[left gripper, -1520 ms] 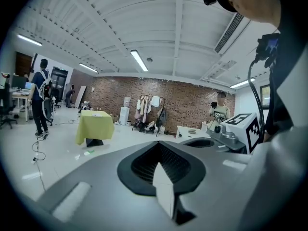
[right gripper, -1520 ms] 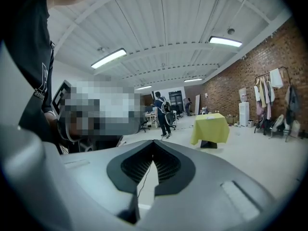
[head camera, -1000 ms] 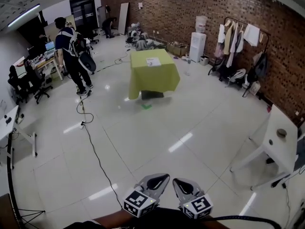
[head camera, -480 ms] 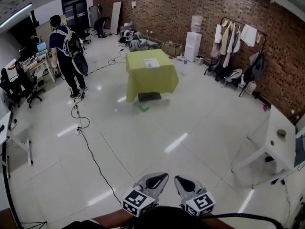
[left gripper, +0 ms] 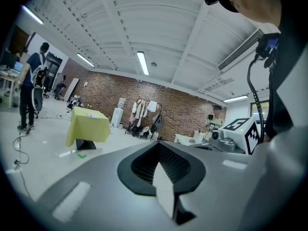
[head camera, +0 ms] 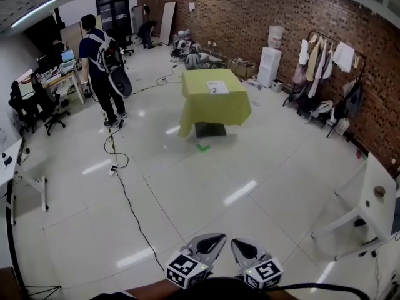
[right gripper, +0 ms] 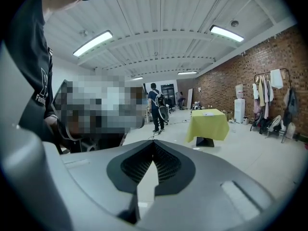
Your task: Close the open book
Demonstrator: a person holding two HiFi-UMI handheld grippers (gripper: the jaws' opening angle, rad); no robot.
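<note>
a: where is the book (head camera: 217,87)?
b: far across the floor (head camera: 187,186), straight ahead, flat on the yellow counter (head camera: 212,108).
a: and the jaws?
b: left gripper (head camera: 212,239) and right gripper (head camera: 239,245) are both closed, empty, neither nearer.

- A table draped in yellow-green cloth (head camera: 215,102) stands mid-room on a glossy white tiled floor (head camera: 206,180).
- Behind it runs a red brick wall (head camera: 250,11).
- Right of the table, against that wall, are a white water dispenser (head camera: 270,64) and a clothes rack (head camera: 331,58).
- Left of the table are black office chairs (head camera: 28,108) and a black floor cable (head camera: 128,199).
- Overhead, tube lights (right gripper: 94,42) hang on a white ribbed ceiling (right gripper: 159,18).
</note>
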